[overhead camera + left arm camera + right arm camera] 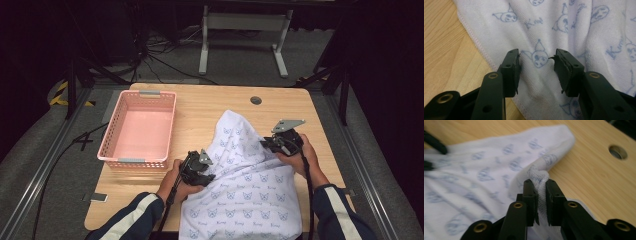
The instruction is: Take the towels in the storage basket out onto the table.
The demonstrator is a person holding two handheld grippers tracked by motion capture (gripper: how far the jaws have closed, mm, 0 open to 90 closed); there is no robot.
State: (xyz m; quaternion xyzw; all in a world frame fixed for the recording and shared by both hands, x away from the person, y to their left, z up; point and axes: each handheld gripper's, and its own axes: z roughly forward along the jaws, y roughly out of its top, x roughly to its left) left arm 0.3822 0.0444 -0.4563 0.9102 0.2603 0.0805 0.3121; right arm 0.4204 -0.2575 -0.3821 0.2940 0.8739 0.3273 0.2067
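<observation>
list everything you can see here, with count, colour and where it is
towel: one, white with pale blue cartoon faces, spread over the near right part of the table and hanging over its near edge
basket: one, pink plastic, nothing in it, on the left part of the table
table: one, light wood, with a round grey hole near its far edge
frame: one, grey metal, on the floor beyond the table
cables: several, black, on the grey floor behind and left of the table
left gripper: one, black, jaws apart over the towel near its hem
right gripper: one, black, jaws pinching a bunched fold of towel
sleeves: two, dark with white stripes, at the near edge
</observation>
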